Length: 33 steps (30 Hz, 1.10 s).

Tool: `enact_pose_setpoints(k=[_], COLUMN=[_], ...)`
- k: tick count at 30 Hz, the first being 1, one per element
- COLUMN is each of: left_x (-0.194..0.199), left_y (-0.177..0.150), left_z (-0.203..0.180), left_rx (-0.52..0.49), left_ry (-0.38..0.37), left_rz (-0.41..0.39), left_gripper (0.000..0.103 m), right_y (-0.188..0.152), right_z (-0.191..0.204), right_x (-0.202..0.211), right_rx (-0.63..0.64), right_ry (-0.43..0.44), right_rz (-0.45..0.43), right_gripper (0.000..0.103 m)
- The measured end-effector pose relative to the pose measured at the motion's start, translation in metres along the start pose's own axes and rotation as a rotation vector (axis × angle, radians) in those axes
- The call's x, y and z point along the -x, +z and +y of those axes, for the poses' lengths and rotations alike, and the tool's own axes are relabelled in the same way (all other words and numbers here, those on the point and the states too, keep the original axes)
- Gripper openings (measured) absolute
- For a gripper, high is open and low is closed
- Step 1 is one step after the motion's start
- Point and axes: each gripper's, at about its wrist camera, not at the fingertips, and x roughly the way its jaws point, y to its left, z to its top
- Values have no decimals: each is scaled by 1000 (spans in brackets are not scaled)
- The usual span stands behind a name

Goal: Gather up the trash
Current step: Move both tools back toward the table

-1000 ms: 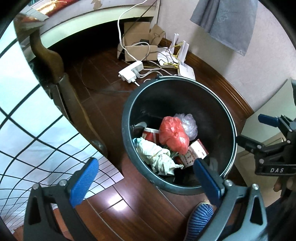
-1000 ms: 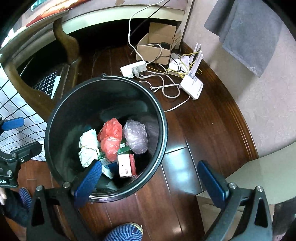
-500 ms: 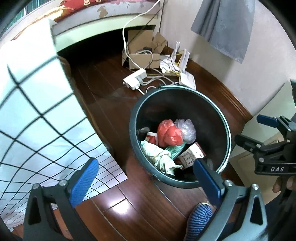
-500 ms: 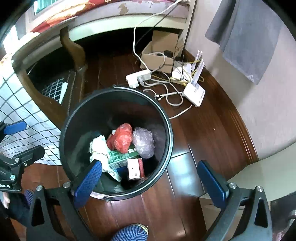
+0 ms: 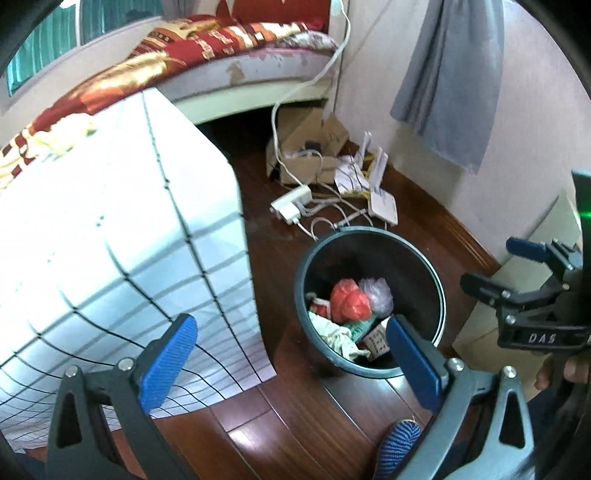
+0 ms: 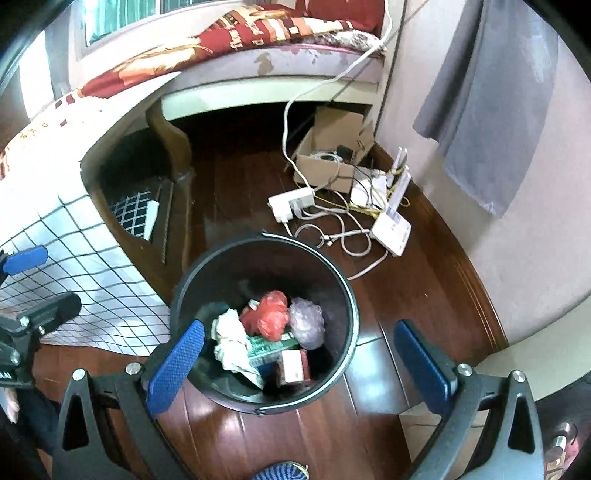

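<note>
- Both cams now sit higher & further back vs a sec ago; trash bin (image 6: 347, 295) looks smaller, bed w/ red patterned blanket (image 6: 258, 26) newly in view; reads as pulling away from the bin
- Left gripper (image 5: 291, 360): jaws wide, nothing between; right gripper (image 6: 295, 363): jaws wide, empty too
- Bin stands on wood floor (image 6: 424, 295) beside bed; inside: red plastic bag (image 6: 267, 315), clear crumpled bag (image 6: 306, 321), white tissue wad (image 6: 231, 339), green carton (image 6: 271, 345), small red/white box (image 6: 293, 367)
- Contents unchanged over the last sec; likely the drop is done, grippers free for next piece
- Power strip (image 6: 291, 203), router (image 6: 391, 229), cables near bin; not trash, snag risk
</note>
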Motion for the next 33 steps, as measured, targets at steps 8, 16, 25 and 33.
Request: enact_pose_setpoints(k=[8,16,25,33], left_x=[33,53,79,90], left_y=[8,6,3,19], left_z=[27,77,156,245], left_rx=[26,113,226,309], left_ry=[55,127,238,354], left_rz=[-88,-133,-182,-190], left_gripper=[102,102,102,102], right_y=[18,42,95,170], right_z=[37,83,150,236], right_x=[20,32,45,31], right_rx=[64,129,199,284], right_ry=[40,95,205,290], right_rz=[-66,-126,-244,-226], right_gripper=[103,103,103,103])
